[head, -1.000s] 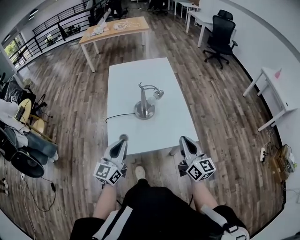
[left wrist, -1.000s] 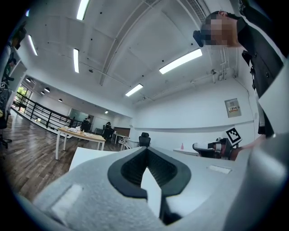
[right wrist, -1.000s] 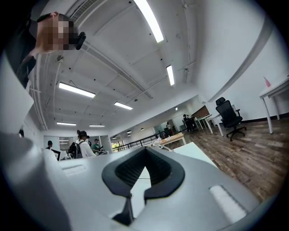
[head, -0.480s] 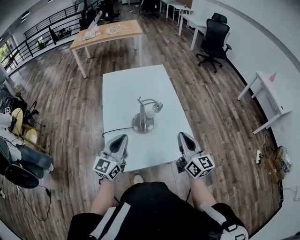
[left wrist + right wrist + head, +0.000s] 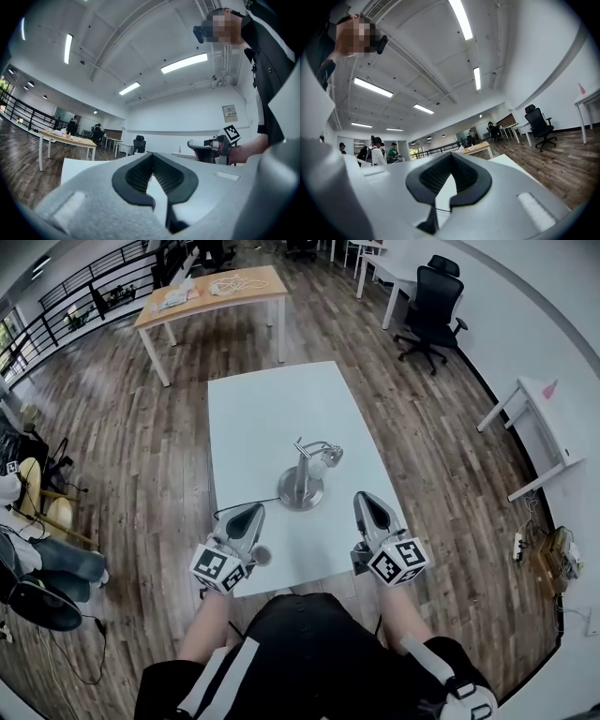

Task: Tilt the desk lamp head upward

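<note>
left claw (image 5: 251,514) and right claw (image 5: 368,500) both pinched together, empty, apart from desk lamp (image 5: 307,474).

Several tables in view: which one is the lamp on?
The white table directly in front of the person; the desk lamp stands near its middle. The wood-topped table beyond it and the white desk at the right carry no lamp.
</note>
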`<state>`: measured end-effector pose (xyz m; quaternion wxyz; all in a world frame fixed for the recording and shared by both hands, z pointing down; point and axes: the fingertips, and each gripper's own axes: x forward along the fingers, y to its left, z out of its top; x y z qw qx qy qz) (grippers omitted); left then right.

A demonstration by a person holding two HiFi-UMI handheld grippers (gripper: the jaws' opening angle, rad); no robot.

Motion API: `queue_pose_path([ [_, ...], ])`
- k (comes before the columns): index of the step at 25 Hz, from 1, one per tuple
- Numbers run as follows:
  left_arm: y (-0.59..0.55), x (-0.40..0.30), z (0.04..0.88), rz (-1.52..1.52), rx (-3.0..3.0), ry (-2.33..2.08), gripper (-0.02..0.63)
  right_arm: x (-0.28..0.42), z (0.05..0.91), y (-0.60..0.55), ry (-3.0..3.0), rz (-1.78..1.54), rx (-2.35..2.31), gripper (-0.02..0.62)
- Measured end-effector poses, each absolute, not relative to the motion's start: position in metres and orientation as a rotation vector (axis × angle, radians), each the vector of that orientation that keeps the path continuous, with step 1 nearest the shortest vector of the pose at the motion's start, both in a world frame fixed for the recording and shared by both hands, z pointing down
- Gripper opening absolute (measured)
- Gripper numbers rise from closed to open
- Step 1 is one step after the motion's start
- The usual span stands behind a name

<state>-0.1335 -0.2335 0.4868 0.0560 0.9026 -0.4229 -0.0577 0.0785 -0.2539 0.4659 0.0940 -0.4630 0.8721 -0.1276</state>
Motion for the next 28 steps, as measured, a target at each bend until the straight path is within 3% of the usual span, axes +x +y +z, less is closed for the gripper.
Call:
queue_pose_path([
  [28,-0.301,-0.143,0.574,-0.008,2.606,-1.312,0.002,0.081,0.533,-0.319,2.640,-0.617,-1.434,0.000],
])
